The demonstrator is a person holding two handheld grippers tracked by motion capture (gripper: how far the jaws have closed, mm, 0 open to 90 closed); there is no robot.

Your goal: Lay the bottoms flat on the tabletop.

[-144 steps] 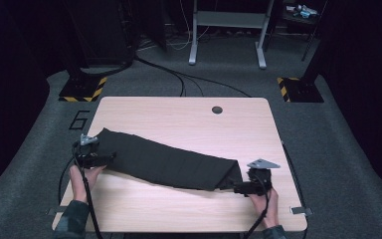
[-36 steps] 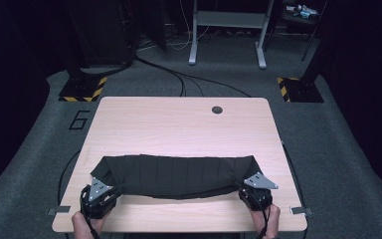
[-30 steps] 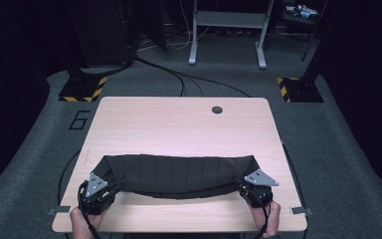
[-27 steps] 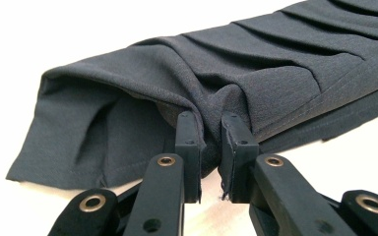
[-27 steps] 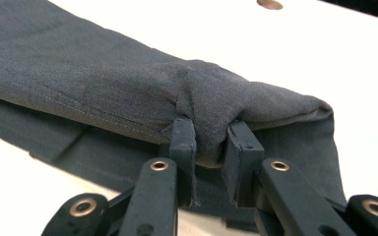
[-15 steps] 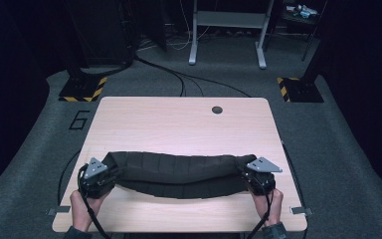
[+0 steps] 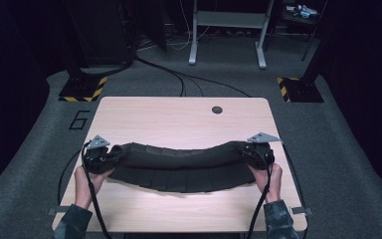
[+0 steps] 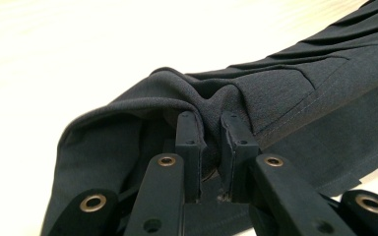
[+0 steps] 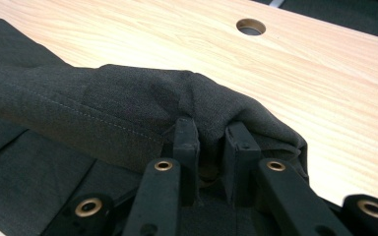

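Spanning between both grippers, the dark garment [image 7: 179, 167] sags over the table [image 7: 179, 119]; the left gripper [image 7: 99, 155] and right gripper [image 7: 254, 152] each pinch a bunched end between nearly closed jaws.

Lab or recording studio, not a home. Dark surroundings, grey carpet floor [image 7: 348, 149], a lone light-wood tabletop [image 7: 179, 119] with a round cable hole [image 7: 217, 109] near its far edge. Black stand bases with yellow-black hazard tape [image 7: 82, 92] sit off the far left and far right corners. Black cables [image 7: 179, 79] run across the floor behind the table. A "6" marking [image 7: 79, 119] is on the carpet by the tabletop's left edge. A grey metal frame [image 7: 226, 30] stands at the back.
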